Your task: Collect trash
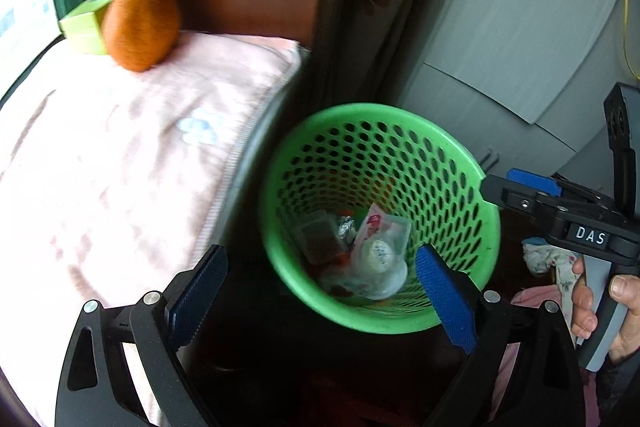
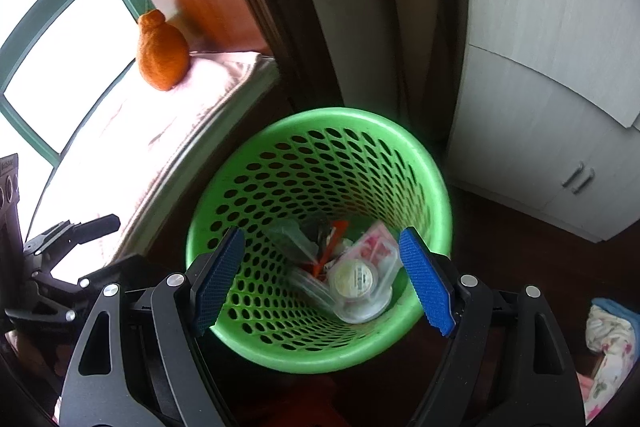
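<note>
A green perforated basket (image 1: 360, 111) (image 2: 320, 117) stands on the dark floor between a bed and a wardrobe. Trash lies at its bottom: a clear lidded cup (image 1: 380, 259) (image 2: 354, 279), a pink wrapper (image 1: 374, 223) (image 2: 372, 245) and clear plastic pieces. My left gripper (image 1: 320, 291) hangs open over the basket's near left rim with nothing between its blue pads. My right gripper (image 2: 322, 279) is open straight above the basket's mouth, also empty. In the left wrist view the right gripper (image 1: 516, 187) shows side-on at the basket's right rim, held by a hand (image 1: 600, 307).
A bed with a pink sheet (image 1: 120, 167) borders the basket on the left, bearing an orange knitted pouch (image 1: 140, 19) and a green box (image 1: 86, 27). A grey wardrobe (image 1: 500, 47) stands behind and to the right. Floral cloth (image 2: 608, 339) lies on the floor at the right.
</note>
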Motion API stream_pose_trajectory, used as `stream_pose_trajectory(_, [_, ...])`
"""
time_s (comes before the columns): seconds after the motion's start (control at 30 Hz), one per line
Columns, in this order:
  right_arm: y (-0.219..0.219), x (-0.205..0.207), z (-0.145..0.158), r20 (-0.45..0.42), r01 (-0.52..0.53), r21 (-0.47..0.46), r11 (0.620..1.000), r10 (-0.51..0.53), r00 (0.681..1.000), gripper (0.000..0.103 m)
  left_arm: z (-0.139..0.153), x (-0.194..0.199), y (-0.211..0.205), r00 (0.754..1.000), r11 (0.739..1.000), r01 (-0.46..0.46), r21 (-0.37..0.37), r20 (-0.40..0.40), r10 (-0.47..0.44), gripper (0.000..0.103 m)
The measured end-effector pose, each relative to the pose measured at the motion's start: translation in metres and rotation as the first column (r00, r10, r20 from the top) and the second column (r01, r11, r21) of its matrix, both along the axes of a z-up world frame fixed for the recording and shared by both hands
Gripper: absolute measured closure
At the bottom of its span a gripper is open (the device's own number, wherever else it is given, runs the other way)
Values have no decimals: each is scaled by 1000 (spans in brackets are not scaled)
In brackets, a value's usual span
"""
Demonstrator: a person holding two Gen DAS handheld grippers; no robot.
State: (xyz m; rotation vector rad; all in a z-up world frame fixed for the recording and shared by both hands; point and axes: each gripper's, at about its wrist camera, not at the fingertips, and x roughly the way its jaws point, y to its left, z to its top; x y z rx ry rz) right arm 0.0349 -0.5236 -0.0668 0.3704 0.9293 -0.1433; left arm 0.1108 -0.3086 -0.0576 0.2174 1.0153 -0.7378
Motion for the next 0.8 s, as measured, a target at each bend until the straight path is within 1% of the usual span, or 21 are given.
stream_pose_trajectory(0.13, [14,3,6,16,-29,3,1000,28,999,22,10,4,25,998,998,-59,1,26,59,11])
stream_pose_trajectory(0.33, [46,12,16,41,-95,-16,995,96,995,21,23,9,66,987,989,-150,0,63,149,10])
stream_pose_trajectory(0.67, [106,28,30,74,-209,-58,976,213,974,17,30,9,130,959,964,-265,-7,98,264,7])
stream_pose_trajectory(0.8, [129,34,35,88,-244,-62,968,249,964,15,32,6,159,942,948,-318,-24,105,319,7])
